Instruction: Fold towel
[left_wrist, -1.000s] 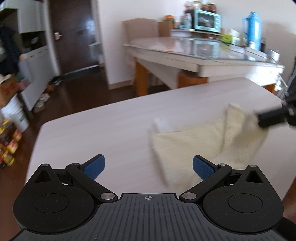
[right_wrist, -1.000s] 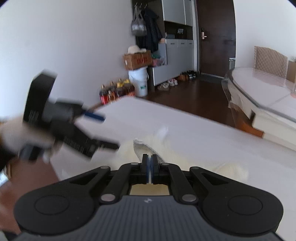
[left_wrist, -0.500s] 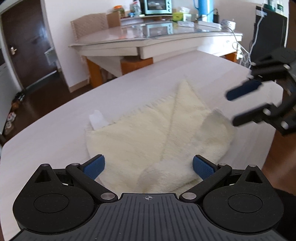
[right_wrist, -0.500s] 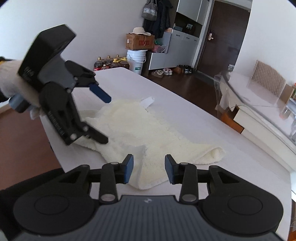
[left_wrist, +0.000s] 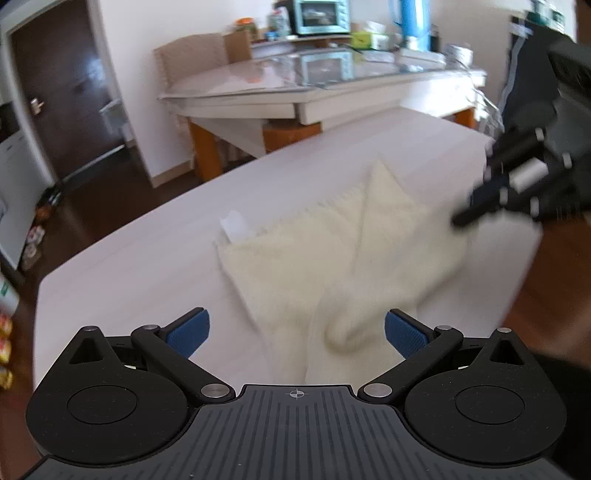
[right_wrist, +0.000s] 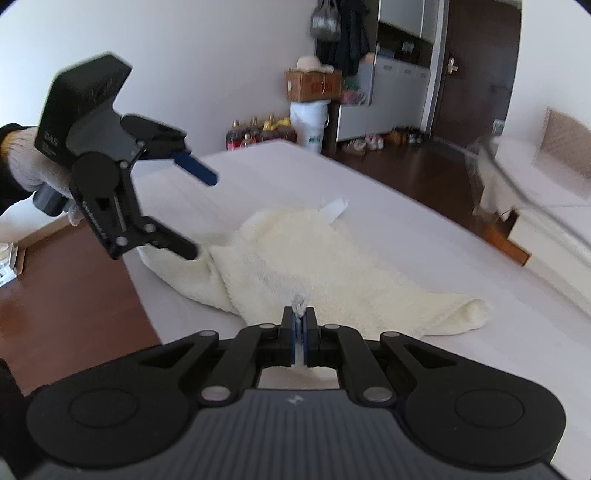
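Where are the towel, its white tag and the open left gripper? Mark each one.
towel (right_wrist: 314, 258): right wrist view, middle of the cream pile.
white tag (right_wrist: 335, 209): right wrist view, centre of the label at the far edge.
left gripper (left_wrist: 297, 332): left wrist view, midway between its blue pads.

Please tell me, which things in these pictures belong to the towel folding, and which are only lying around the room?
For the job:
- towel, cream, crumpled on the white table
- right gripper, shut on a towel edge
- left gripper, fingers open beside the towel

Only lying about:
- toaster oven
- blue flask
- cardboard box
- white bucket
- bottles
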